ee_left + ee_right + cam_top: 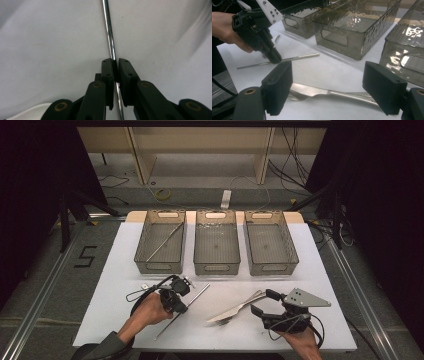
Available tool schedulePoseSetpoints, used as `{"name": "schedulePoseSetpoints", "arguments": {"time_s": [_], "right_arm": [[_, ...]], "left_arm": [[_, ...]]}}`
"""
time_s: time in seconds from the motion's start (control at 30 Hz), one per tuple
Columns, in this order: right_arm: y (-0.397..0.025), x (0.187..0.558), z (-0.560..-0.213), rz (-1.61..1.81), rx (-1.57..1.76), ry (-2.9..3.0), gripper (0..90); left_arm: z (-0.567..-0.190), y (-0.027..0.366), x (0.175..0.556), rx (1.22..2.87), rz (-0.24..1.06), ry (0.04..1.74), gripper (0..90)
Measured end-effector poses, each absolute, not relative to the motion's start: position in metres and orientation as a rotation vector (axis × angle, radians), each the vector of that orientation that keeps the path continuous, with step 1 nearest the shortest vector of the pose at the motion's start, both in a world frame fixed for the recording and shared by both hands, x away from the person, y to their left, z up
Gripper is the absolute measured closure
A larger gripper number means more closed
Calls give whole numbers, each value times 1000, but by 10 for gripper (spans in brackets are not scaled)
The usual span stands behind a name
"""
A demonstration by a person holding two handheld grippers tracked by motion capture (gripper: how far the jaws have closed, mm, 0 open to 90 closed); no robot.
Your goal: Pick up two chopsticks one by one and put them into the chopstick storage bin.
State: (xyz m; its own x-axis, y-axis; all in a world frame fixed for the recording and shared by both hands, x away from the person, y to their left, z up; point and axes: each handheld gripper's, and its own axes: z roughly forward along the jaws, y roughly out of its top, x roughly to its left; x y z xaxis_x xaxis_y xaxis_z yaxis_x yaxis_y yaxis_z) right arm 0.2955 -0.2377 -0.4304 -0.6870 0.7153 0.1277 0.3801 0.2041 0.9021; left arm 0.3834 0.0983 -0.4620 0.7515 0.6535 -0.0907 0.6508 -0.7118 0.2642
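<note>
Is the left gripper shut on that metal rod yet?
Shut: the left gripper has both jaws pressed against the metal rod, which runs between them on the white table.

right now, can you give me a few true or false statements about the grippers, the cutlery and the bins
1. The left gripper is shut on the metal rod. True.
2. The right gripper is clamped on the knife. False: its jaws stand wide open, with the knife and fork lying on the table between them.
3. All three bins are empty. False: the left bin holds a second metal rod.
4. The middle bin and right bin hold nothing. True.
</note>
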Motion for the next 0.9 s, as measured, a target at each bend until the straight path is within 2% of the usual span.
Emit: {"name": "schedulePoseSetpoints", "arguments": {"time_s": [0.5, 0.9], "right_arm": [[-239, 295, -429, 1479, 1026, 2164, 252], [-238, 295, -429, 1483, 1027, 2163, 252]], "left_arm": [[-459, 102, 385, 2674, 24, 986, 855], [-431, 114, 385, 2552, 8, 972, 855]]}}
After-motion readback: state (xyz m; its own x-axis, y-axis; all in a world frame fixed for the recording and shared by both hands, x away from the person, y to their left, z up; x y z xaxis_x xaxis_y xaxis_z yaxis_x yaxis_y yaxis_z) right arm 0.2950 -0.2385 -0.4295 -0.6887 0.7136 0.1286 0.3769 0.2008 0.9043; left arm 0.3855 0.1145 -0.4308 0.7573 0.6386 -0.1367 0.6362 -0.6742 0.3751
